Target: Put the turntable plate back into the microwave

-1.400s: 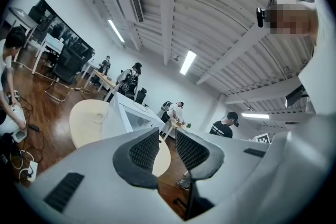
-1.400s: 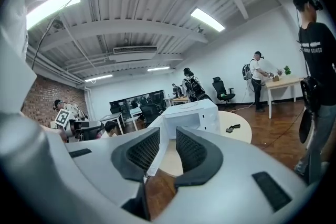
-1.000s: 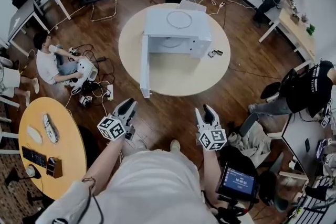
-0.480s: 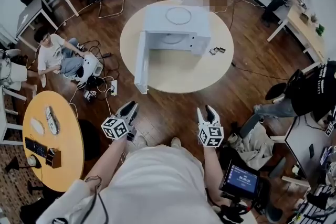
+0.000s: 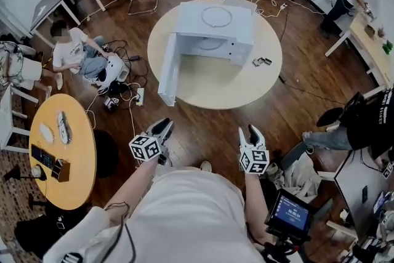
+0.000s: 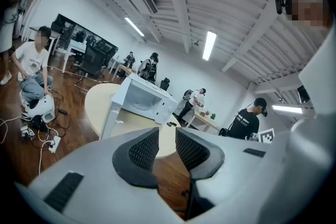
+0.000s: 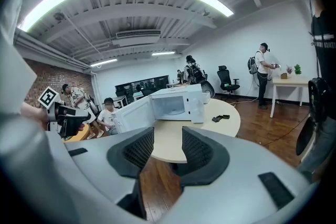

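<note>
Head view alone shows turntable plate atop microwave; left hand-held gripper and right hand-held gripper (jaws apart, empty) now point lower than earlier.

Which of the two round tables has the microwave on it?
The pale cream table straight ahead, bearing the white microwave with its door open; the orange-yellow table at left carries only small items.

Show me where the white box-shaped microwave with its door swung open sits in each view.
Head view: the white box-shaped microwave is upper middle, on the far part of the round beige table.
Left gripper view: microwave left of centre, slightly above mid-height.
Right gripper view: microwave at centre, open cavity facing the camera.
Shared landmark: the round beige table under it, visible in all three.
</note>
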Action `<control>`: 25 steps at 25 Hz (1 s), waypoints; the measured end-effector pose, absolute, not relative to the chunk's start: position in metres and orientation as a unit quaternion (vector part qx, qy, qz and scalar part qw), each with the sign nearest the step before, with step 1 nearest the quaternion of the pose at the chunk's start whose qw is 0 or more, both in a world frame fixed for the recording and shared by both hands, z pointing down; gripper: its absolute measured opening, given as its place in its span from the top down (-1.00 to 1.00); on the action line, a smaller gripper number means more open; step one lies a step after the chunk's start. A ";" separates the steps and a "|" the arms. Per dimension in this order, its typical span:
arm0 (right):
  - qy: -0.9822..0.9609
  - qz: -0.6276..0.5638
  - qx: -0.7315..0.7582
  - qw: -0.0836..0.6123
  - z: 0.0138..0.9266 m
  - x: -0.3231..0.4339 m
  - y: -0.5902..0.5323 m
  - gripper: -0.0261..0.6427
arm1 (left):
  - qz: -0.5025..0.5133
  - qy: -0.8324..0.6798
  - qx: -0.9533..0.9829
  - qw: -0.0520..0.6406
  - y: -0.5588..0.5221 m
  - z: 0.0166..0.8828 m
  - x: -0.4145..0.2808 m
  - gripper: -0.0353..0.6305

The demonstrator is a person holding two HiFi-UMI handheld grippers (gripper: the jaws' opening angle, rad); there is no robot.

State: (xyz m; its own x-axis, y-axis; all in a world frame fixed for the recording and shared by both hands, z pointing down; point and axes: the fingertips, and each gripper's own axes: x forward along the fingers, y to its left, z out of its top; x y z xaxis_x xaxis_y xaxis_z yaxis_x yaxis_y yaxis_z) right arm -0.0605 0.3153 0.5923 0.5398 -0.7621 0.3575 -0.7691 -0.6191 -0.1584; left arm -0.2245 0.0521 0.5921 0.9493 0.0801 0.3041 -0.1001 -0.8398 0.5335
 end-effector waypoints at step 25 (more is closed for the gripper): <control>-0.503 0.153 0.849 0.049 0.564 -0.050 0.293 0.50 | 0.149 -0.040 0.947 0.281 0.065 0.590 -0.231 0.64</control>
State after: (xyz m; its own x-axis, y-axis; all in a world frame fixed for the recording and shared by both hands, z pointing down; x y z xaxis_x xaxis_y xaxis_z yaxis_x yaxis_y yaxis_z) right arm -0.0504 0.2933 0.5639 0.4475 -0.8393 0.3087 -0.8690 -0.4896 -0.0714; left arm -0.2314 0.0653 0.5898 0.9527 0.0078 0.3039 -0.1591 -0.8390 0.5203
